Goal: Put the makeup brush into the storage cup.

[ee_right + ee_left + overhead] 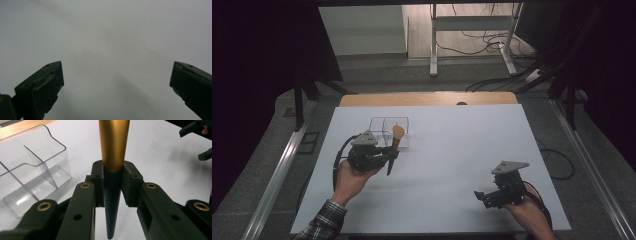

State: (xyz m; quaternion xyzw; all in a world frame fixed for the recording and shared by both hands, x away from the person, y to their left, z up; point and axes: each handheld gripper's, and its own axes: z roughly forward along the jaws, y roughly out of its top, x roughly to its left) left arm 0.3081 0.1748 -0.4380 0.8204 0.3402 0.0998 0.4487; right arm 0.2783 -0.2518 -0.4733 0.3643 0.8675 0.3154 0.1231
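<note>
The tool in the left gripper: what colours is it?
Gold-orange upper body, black tapered handle; clearest in the left gripper view.

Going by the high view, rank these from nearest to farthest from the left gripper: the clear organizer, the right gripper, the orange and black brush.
1. The orange and black brush: clamped between the jaws of the left gripper, its orange end up.
2. The clear organizer: just beyond that gripper, toward the table's far edge.
3. The right gripper: far across the white table, near its front right, jaws open.
</note>
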